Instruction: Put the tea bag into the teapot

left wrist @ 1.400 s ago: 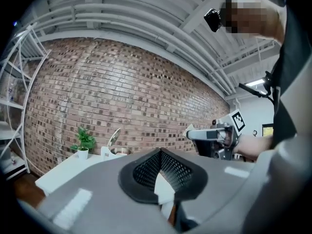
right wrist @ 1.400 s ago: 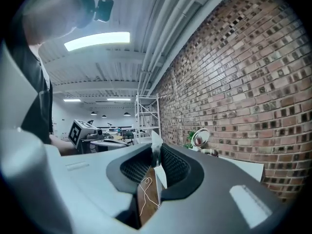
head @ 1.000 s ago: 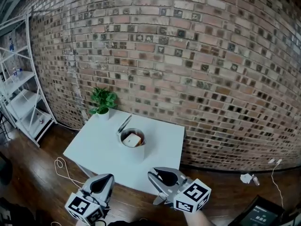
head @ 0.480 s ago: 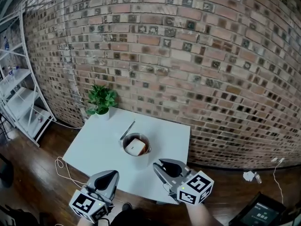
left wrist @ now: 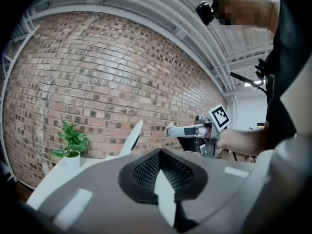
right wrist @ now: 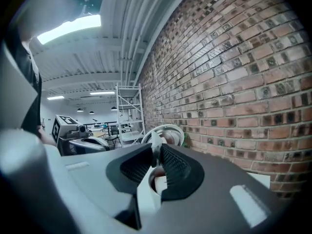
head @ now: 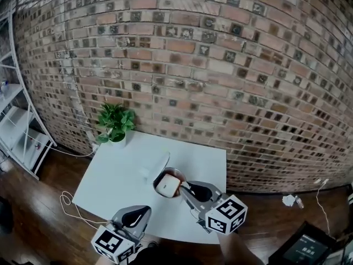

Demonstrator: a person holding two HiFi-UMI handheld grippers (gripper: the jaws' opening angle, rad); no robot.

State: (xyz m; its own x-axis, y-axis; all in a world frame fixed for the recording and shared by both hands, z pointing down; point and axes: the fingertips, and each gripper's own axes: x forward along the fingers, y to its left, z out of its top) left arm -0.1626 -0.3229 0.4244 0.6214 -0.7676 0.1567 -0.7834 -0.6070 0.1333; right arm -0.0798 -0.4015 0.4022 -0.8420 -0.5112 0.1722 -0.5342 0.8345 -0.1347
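Tan tea bag (head: pixel 168 186) is seen lying in the open teapot (head: pixel 158 185), near right. Fingers on left gripper (head: pixel 145 208) and right gripper (head: pixel 184 186) are closed, empty; pot could easily get bumped by the right one.

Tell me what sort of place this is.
Probably a loft-style workshop or lab hall. It has a long bare red brick wall, exposed white ceiling pipes beside a bright strip light, and a tall white scaffold-like frame further back. A small white square table stands on the dark wood floor.
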